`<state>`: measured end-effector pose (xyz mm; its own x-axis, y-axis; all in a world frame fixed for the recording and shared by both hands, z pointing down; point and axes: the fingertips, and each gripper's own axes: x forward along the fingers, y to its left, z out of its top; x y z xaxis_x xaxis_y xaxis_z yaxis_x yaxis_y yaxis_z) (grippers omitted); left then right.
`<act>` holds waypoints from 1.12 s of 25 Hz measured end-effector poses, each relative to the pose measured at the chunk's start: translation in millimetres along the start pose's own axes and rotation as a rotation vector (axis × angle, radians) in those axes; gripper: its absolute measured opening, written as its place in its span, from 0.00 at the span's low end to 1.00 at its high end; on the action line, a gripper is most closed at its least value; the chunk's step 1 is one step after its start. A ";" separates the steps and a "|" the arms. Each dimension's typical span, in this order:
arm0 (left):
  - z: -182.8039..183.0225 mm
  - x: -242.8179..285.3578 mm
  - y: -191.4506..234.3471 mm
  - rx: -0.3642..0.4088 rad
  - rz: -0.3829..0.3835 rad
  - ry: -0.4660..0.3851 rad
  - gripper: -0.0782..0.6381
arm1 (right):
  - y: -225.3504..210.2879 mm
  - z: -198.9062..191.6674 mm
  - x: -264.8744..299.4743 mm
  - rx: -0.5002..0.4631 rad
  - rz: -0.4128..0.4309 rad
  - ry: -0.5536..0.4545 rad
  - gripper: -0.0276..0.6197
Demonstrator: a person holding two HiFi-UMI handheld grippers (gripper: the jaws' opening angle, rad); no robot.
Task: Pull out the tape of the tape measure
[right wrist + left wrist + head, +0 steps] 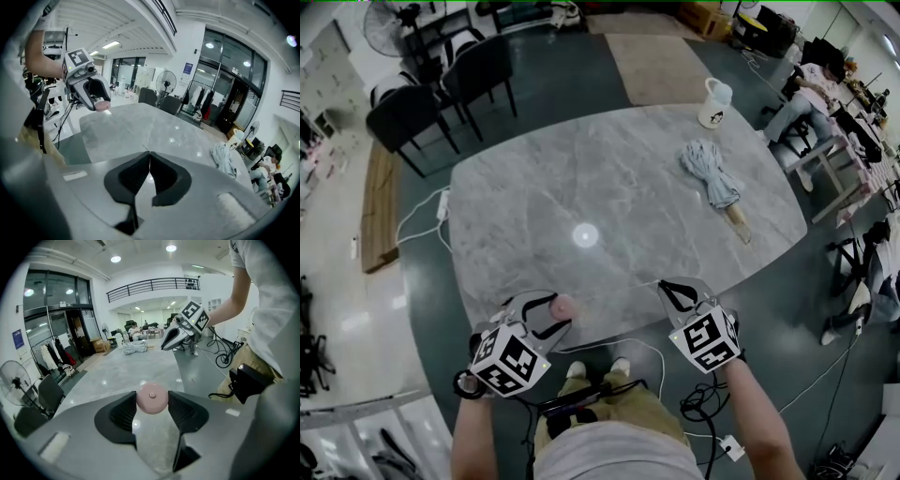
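Note:
A small round pink tape measure (pixel 563 306) sits between the jaws of my left gripper (pixel 551 317), over the near edge of the grey marble table (pixel 581 178). In the left gripper view the pink case (pixel 152 397) is pressed between both black pads, so the left gripper (pixel 152 404) is shut on it. No tape shows outside the case. My right gripper (pixel 677 292) hovers at the table's near edge, to the right and apart from the case. Its jaws (pixel 149 158) meet with nothing between them. The right gripper view shows the left gripper (pixel 99 102) at the upper left with the case (pixel 102 107).
A grey-blue cloth bundle with a wooden handle (pixel 712 174) lies at the table's far right. A white jug (pixel 714 103) stands behind it. Dark chairs (pixel 441 94) stand at the far left. Cables (pixel 703 403) trail on the floor by my feet. People sit at the far right.

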<state>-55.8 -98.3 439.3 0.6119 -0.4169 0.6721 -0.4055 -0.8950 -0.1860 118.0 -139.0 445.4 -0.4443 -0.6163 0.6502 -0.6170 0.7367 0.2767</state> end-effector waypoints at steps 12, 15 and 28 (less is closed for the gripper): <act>-34.0 -14.0 8.6 -0.061 0.042 0.039 0.43 | -66.9 -50.5 -21.6 0.113 -0.204 0.102 0.05; -41.7 -16.8 10.7 -0.057 0.049 0.060 0.43 | -86.4 -66.4 -31.3 0.135 -0.259 0.128 0.05; -74.7 -39.7 29.1 -0.139 0.151 0.104 0.43 | -136.3 -98.8 -67.3 0.180 -0.377 0.156 0.05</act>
<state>-142.7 -96.0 460.7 0.4670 -0.5197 0.7154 -0.5811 -0.7902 -0.1947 296.1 -170.5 433.9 -0.0719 -0.7730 0.6303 -0.8267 0.3998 0.3960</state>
